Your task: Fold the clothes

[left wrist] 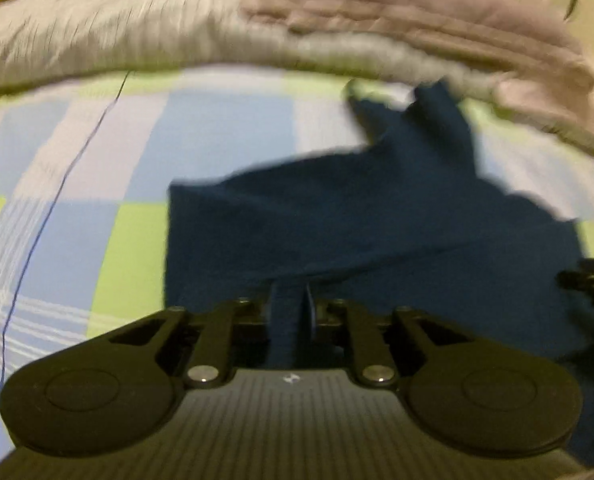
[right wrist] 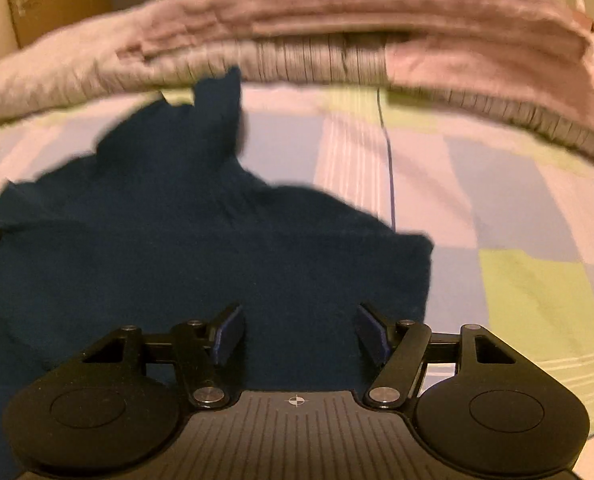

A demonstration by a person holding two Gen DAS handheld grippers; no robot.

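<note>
A dark blue garment [left wrist: 377, 220] lies rumpled on a checked bed sheet [left wrist: 97, 152], with one narrow part reaching toward the far blankets. My left gripper [left wrist: 291, 308] is shut on a fold of the garment's near edge, and cloth shows between the nearly closed fingers. In the right wrist view the same garment [right wrist: 177, 248] spreads across the left and middle. My right gripper [right wrist: 301, 328] stands open above the garment's near right part, its blue pads [right wrist: 229, 332] apart and not pressing the cloth. A dark piece of the right gripper [left wrist: 589, 280] shows at the left wrist view's right edge.
A pile of folded pinkish and grey blankets [right wrist: 337, 20] runs along the far side of the bed. The blue, green and white checked sheet [right wrist: 517, 220] lies bare to the right of the garment. A brown box or cupboard [right wrist: 57, 4] stands beyond the bed at far left.
</note>
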